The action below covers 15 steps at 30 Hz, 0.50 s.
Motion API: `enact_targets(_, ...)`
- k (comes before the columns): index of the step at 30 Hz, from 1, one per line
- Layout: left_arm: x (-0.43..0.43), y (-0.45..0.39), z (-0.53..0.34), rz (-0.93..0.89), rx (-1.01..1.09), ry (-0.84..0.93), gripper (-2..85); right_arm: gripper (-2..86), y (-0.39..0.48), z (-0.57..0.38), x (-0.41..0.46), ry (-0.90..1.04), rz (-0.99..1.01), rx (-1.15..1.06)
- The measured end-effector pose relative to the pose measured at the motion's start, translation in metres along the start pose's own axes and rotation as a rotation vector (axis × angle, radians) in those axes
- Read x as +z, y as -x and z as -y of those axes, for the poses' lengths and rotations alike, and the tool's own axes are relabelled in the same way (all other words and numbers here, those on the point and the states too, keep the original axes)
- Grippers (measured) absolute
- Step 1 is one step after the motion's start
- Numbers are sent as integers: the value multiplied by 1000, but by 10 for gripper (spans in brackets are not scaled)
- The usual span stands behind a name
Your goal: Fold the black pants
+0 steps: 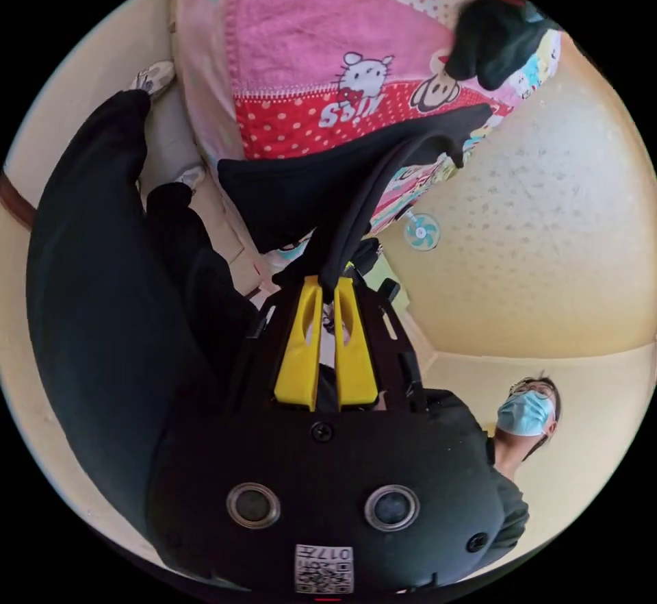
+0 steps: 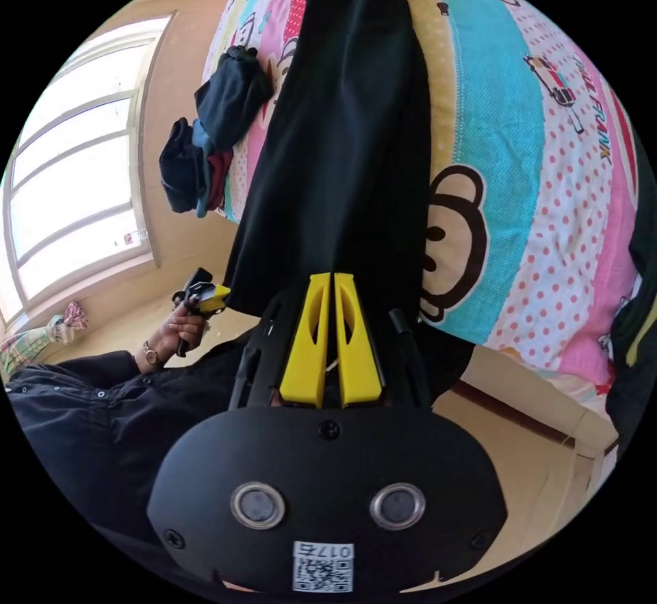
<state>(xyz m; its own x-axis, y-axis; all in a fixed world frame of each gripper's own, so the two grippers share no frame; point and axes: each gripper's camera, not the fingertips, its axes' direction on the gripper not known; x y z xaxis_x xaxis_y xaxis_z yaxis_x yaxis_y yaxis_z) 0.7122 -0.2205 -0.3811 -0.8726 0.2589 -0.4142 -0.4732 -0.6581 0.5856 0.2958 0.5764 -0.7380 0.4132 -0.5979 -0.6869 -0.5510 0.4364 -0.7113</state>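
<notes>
1. Black pants (image 2: 342, 124) hang off the bed (image 2: 547, 172) edge, stretched between my two tools; their far end is cut off at the frame's top in the right gripper view.
2. On my left gripper (image 1: 327, 282), the yellow fingers (image 1: 299, 344) pinch a bunched fold of the pants; how deep the cloth goes between them is hidden.
3. On my right gripper (image 2: 331, 279), the fingers sit pressed together at the cloth's edge; I cannot tell whether cloth lies between them.
4. Bedspread print reads "FRANK" partly; other lettering is upside down.
5. From the right gripper view I see a pile of dark clothes (image 2: 205, 138) near a window (image 2: 75, 179).
</notes>
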Motion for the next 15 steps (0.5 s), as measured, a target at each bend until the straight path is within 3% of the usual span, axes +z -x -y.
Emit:
enact_targets(7,32,14,-31,205,55,-45,22,13,-24,-29,-21,35,-61,32)
enact_targets(10,53,32,-27,438,55,-55,25,14,-49,-26,22,196,-118,40)
enact_targets(15,85,54,-26,727,-40,-137,49,32,-49,-18,35,251,-140,-61)
